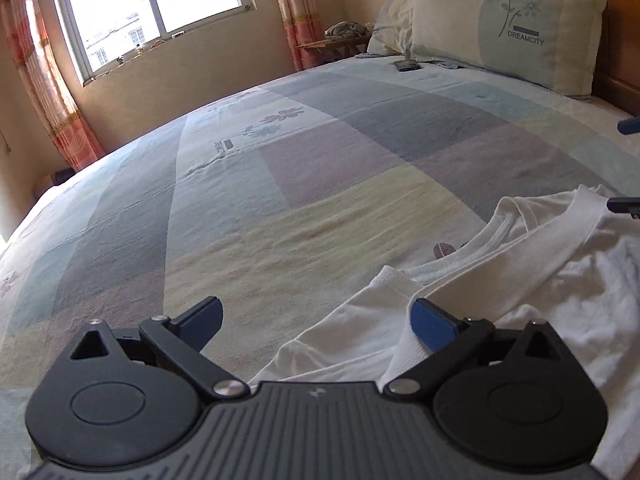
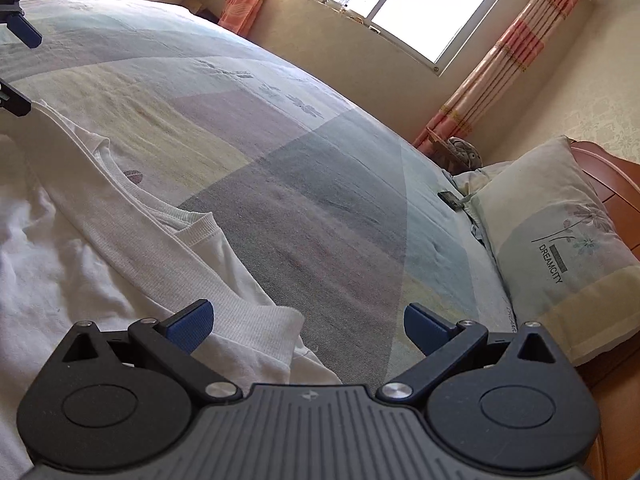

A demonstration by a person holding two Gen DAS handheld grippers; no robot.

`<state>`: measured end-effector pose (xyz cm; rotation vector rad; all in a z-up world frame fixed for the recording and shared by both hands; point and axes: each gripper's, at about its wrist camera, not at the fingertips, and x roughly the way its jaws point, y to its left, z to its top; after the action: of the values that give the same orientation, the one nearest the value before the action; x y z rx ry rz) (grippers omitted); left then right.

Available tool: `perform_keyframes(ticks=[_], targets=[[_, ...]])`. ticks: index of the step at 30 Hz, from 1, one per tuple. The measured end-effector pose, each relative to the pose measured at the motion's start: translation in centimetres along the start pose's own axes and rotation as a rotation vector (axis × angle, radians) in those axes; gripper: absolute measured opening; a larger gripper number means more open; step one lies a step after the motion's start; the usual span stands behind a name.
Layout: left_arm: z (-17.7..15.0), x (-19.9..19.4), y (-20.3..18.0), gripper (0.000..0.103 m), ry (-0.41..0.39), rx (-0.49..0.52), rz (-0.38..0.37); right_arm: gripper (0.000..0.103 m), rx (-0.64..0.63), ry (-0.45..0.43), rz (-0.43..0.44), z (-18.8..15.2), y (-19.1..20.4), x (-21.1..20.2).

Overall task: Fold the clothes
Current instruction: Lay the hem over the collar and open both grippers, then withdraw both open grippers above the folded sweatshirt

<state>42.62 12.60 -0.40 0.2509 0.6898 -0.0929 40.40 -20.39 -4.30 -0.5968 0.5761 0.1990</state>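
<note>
A white T-shirt (image 1: 540, 280) lies rumpled on the bed, its ribbed collar turned toward the middle of the bed. My left gripper (image 1: 318, 318) is open and empty, low over the shirt's left edge; its right finger sits above the white cloth. In the right wrist view the shirt (image 2: 132, 240) fills the lower left. My right gripper (image 2: 308, 324) is open and empty over the shirt's right edge, its left finger above the cloth. The left gripper's blue fingers (image 2: 22, 34) show at the far left edge there.
The bed has a pastel patchwork cover (image 1: 280, 184). Pillows (image 1: 512, 28) lean on the wooden headboard (image 2: 612, 184). A small dark object (image 1: 406, 65) lies near the pillows. A window (image 1: 152, 4) with pink curtains is behind the bed.
</note>
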Motion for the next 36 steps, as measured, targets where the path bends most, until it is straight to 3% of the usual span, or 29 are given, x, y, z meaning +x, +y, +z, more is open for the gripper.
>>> perform_keyframes(ticks=[3, 5, 10, 13, 16, 18, 21, 23, 26, 28, 30, 34, 36], targets=[[0.7, -0.6, 3.1, 0.1, -0.004, -0.133, 0.019, 0.103, 0.034, -0.012, 0.014, -0.4, -0.3, -1.4], [0.7, -1.6, 4.2, 0.1, -0.026, -0.219, -0.03, 0.103, 0.051, -0.018, 0.039, -0.7, -0.4, -2.4], [-1.6, -2.8, 3.1, 0.101, -0.048, -0.32, -0.338, 0.103, 0.108, -0.075, 0.173, -1.8, -0.2, -5.6], [-4.0, -0.5, 1.6, 0.101, 0.025, -0.367, -0.481, 0.103, 0.153, -0.115, 0.316, -2.7, 0.2, -6.5], [-6.3, 3.1, 0.5, 0.101, 0.114, -0.391, -0.442, 0.103, 0.172, -0.119, 0.452, -3.2, 1.4, -5.7], [-7.5, 4.1, 0.9, 0.1, 0.097, -0.406, -0.396, 0.103, 0.176, -0.1, 0.48, -3.6, 2.2, -4.6], [-7.6, 3.0, 1.5, 0.099, 0.099, -0.419, -0.334, 0.103, 0.219, 0.014, 0.43, -5.5, 2.3, -1.7], [-6.9, 1.7, 1.5, 0.099, 0.091, -0.396, -0.317, 0.103, 0.31, -0.002, 0.458, -6.9, 0.5, -1.6], [-5.5, -0.1, 0.5, 0.099, 0.033, -0.318, -0.375, 0.103, 0.383, -0.005, 0.472, -6.1, -1.1, -2.9], [-4.8, 0.0, -1.1, 0.099, 0.015, -0.277, -0.438, 0.103, 0.369, -0.066, 0.477, -4.7, -1.1, -3.5], [-4.8, 1.1, -2.3, 0.099, 0.033, -0.257, -0.436, 0.103, 0.359, -0.072, 0.483, -3.4, -0.6, -2.4], [-7.0, 4.2, -0.9, 0.096, 0.101, -0.295, -0.279, 0.103, 0.375, 0.034, 0.407, -3.3, 0.1, 2.6], [-7.6, 4.1, 0.3, 0.097, 0.089, -0.334, -0.281, 0.103, 0.407, 0.057, 0.376, -3.5, -0.6, 3.8]])
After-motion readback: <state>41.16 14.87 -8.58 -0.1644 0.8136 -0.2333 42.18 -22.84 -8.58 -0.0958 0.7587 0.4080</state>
